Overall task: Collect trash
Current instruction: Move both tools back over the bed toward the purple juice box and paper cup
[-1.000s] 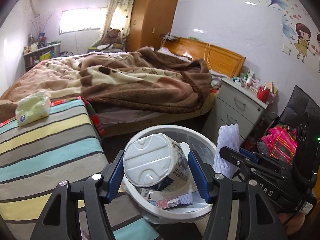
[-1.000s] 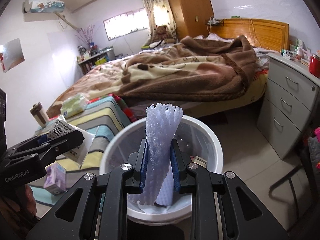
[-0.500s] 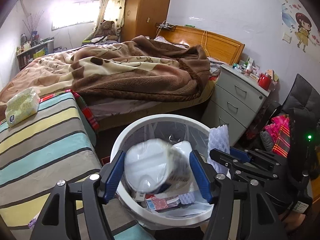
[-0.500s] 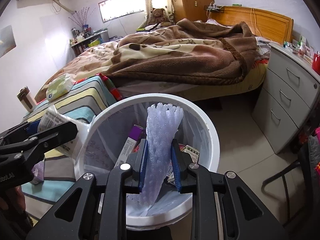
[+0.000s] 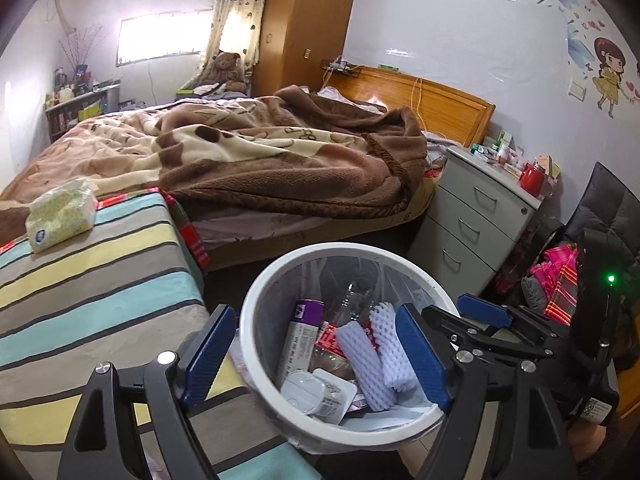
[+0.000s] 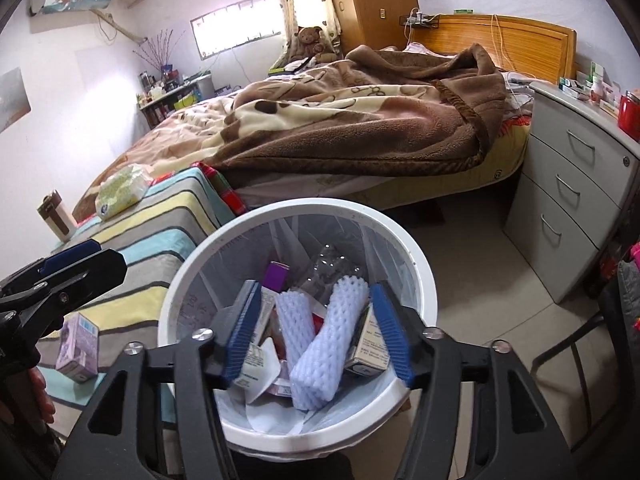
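A white bin [image 5: 256, 308] with a clear liner stands on the floor beside the striped bench. My left gripper [image 5: 316, 344] hangs over it, jaws opening, nothing between the pads. A white plastic cup [image 5: 316, 392] lies on the trash inside. My right gripper [image 6: 316, 332] is over the same bin [image 6: 424, 280], jaws opening. The white foam net [image 6: 320, 352] lies loose below its pads, among cartons. In the left wrist view the foam net [image 5: 376, 356] rests in the bin, with the right gripper [image 5: 460, 312] just right of the rim. The left gripper [image 6: 92, 260] shows at the left edge of the right wrist view.
The striped bench [image 5: 100, 280] carries a tissue pack [image 5: 60, 216], a small purple carton [image 6: 78, 340] and a brown and white cup [image 6: 56, 216]. Behind stands a bed with a brown blanket [image 5: 280, 168]. A grey drawer unit [image 5: 472, 232] and a chair with clothes [image 5: 556, 280] stand at the right.
The left gripper opened and the white cup dropped into the bin. The right gripper, shut on the upright foam net before, opened and the net fell into the bin.
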{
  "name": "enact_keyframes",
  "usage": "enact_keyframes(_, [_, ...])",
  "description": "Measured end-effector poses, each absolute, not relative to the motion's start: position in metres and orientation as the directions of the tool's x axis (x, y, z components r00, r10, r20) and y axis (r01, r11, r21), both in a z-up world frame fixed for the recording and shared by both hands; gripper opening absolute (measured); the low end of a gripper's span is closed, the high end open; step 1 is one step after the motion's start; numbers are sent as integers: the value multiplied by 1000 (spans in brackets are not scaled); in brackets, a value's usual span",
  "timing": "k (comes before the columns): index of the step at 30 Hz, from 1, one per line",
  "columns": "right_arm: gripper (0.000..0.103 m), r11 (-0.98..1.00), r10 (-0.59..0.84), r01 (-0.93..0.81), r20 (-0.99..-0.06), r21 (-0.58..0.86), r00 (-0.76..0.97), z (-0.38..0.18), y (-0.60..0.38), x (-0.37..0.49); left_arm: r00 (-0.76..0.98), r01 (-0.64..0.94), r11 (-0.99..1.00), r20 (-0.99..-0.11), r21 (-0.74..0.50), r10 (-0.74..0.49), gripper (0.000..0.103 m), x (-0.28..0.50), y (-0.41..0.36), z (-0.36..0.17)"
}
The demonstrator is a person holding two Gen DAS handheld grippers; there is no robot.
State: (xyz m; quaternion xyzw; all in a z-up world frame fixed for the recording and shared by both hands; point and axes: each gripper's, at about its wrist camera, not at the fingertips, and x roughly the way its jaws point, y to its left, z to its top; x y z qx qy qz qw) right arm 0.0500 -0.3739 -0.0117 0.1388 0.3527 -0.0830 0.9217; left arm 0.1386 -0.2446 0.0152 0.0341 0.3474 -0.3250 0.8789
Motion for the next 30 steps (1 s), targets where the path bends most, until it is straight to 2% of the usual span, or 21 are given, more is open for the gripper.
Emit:
enact_keyframes(16, [61, 961, 13, 160, -615, 226, 789, 5, -332, 46, 647, 495, 856, -594, -150, -478, 82, 125, -177, 34])
enact_keyframes(30, [64, 964, 170, -6, -598, 266, 784, 2, -277, 50, 723, 345, 922, -577, -176, -380, 82, 117, -85, 34])
